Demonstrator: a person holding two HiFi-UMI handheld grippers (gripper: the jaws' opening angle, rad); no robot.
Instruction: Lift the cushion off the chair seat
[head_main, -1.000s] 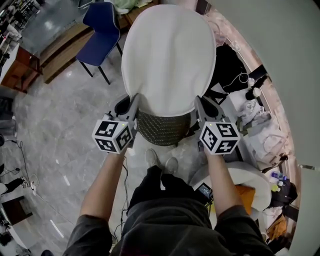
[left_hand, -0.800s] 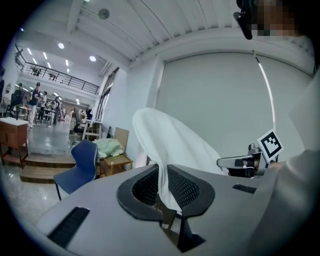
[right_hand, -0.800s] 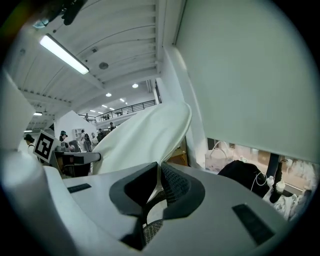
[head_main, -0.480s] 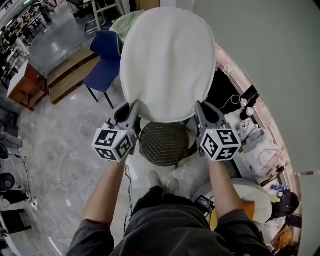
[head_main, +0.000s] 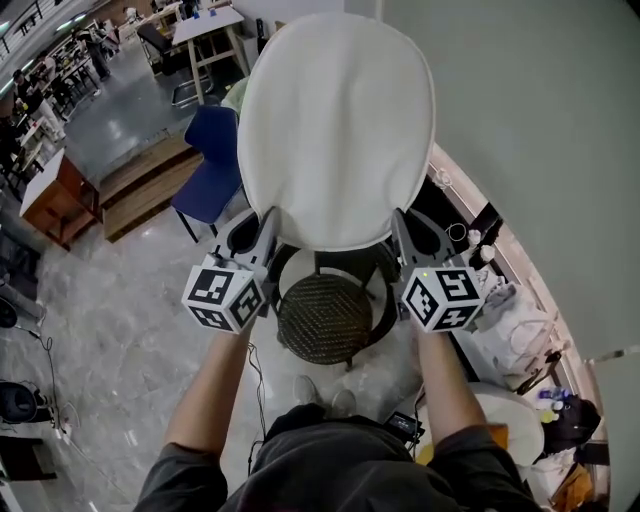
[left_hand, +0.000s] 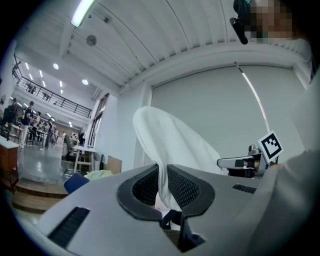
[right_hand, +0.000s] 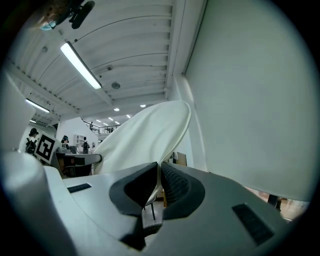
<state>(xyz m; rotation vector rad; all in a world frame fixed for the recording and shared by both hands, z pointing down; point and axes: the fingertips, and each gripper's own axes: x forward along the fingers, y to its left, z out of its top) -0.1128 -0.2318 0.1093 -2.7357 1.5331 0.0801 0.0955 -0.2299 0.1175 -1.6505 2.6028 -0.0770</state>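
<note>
Cushion (head_main: 335, 130) clamped in jaws of left gripper (head_main: 266, 222), right gripper (head_main: 400, 220); woven chair seat (head_main: 325, 318) below; blue chair (head_main: 212, 170) beyond.

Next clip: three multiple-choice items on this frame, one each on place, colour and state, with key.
1. Where is the cushion relative to the woven chair seat?
A. resting on it
B. lifted clear of it
C. on the floor

2. What colour is the second chair, at left?
A. blue
B. red
C. yellow

3. How are the left gripper and right gripper?
A. both open
B. only left shut
C. both shut on the cushion

Key:
1 B: the bare seat shows under it.
2 A: its seat and back are blue.
3 C: fabric is pinched between both pairs of pads.
</note>
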